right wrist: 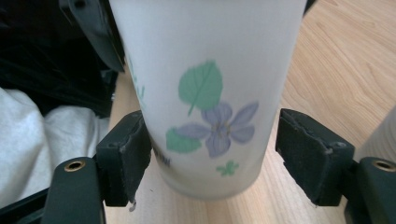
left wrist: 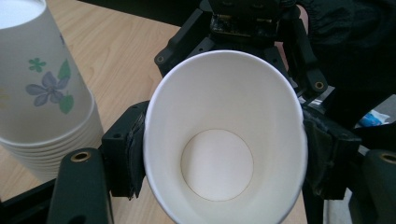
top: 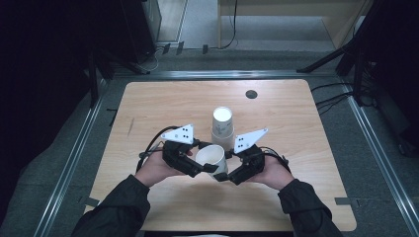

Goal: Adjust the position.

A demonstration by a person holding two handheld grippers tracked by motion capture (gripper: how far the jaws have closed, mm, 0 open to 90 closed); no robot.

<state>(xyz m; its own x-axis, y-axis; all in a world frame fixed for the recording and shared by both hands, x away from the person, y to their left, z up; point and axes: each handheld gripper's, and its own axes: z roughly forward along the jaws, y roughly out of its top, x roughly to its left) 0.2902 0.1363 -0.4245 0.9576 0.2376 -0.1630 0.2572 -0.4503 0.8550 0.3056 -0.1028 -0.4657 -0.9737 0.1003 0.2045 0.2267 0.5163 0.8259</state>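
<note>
White paper cup (left wrist: 224, 140), flower print; left gripper (left wrist: 224, 154) clamps rim.

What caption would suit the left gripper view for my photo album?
A white paper cup, mouth to the camera, squeezed between the left gripper's pads beside a stack of flowered cups.

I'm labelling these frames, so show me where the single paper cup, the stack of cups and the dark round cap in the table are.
Single paper cup (left wrist: 217, 165), left gripper view, on its inside bottom.
Stack of cups (top: 222, 127), high view, on the side wall.
Round cap (top: 251, 94), high view, on its centre.
</note>
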